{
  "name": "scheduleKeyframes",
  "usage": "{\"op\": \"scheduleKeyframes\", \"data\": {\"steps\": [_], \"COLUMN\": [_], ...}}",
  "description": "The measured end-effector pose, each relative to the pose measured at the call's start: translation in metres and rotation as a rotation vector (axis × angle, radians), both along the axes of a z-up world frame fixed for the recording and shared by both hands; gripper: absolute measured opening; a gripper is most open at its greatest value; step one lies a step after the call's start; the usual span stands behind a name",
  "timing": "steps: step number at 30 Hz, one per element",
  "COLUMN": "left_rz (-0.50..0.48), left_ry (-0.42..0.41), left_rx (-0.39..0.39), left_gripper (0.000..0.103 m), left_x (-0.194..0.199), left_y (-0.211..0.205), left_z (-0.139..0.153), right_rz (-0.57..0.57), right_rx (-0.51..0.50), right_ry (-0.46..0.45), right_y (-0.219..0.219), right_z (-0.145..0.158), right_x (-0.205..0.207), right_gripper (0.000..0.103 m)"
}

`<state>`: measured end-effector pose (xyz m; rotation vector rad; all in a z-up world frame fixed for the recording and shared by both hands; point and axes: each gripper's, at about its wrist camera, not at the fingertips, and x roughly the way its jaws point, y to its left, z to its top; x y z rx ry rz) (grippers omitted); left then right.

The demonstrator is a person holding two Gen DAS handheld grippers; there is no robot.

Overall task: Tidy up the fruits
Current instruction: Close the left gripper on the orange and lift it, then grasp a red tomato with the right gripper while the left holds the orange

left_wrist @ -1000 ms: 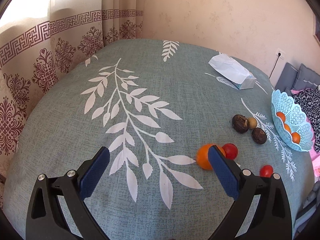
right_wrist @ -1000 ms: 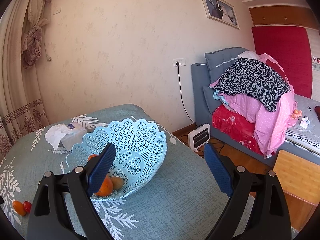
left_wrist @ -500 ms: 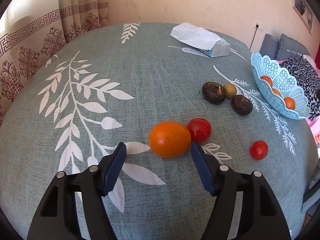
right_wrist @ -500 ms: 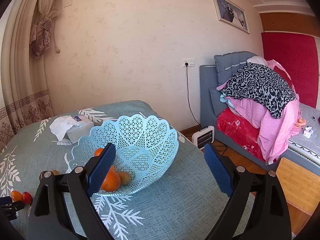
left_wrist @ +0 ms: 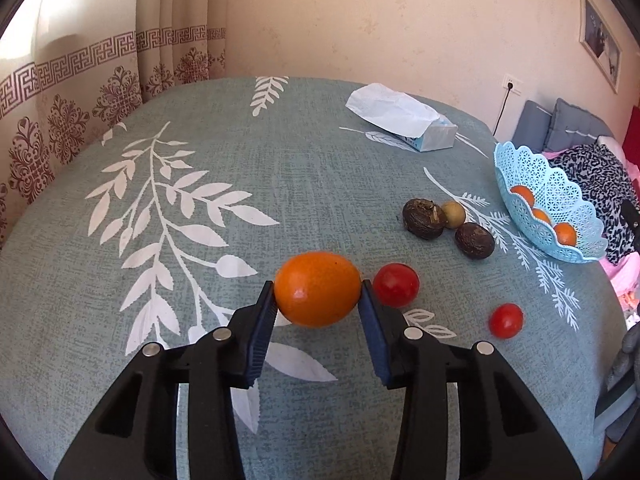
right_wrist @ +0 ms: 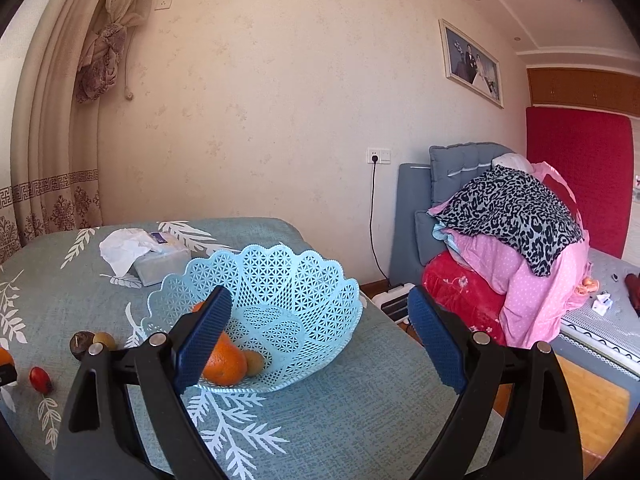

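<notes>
left tool (left_wrist: 319, 300): your pads are pinched on both sides of the orange (left_wrist: 318, 288), which sits on the tabletop (left_wrist: 280, 184)
right tool (right_wrist: 318, 336): pads spread wide with nothing between them, hanging in front of the basket (right_wrist: 288, 280)
tomatoes: one (left_wrist: 396, 285) right beside the orange on its right, touching your right pad; a smaller one (left_wrist: 506, 320) further right, on its own
dark fruits: two brown ones (left_wrist: 424, 218) (left_wrist: 474, 240) with a little tan one (left_wrist: 453, 214) tucked between them, off toward the basket
basket: light blue lattice bowl at the tabletop's right edge (already has oranges (right_wrist: 224, 362) and a small tan fruit (right_wrist: 255, 362) inside)
tissue box (left_wrist: 400, 122): at the far side, well apart from the fruit
</notes>
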<state>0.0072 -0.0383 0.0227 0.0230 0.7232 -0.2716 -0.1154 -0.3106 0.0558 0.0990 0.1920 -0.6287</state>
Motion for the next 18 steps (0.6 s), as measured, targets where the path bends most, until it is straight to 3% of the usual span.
{"op": "scheduleKeyframes", "data": {"steps": [4, 9, 14, 18], "left_rz": [0.042, 0.092, 0.107, 0.113], "left_ry": [-0.064, -0.037, -0.034, -0.032], "left_rx": [0.027, -0.005, -0.013, -0.020], "left_gripper": [0.042, 0.042, 0.042, 0.042], "left_x": [-0.006, -0.001, -0.001, -0.001], "left_y": [0.005, 0.018, 0.021, 0.022], "left_z": [0.007, 0.007, 0.007, 0.007], "right_rz": [0.072, 0.234, 0.452, 0.549], "right_rx": [0.024, 0.069, 0.190, 0.265], "right_ry": [0.046, 0.092, 0.244, 0.321], "right_y": [0.015, 0.047, 0.069, 0.083], "right_z": [0.002, 0.001, -0.015, -0.031], "right_x": [0.003, 0.004, 0.029, 0.035], "right_gripper": [0.091, 0.091, 0.091, 0.091]}}
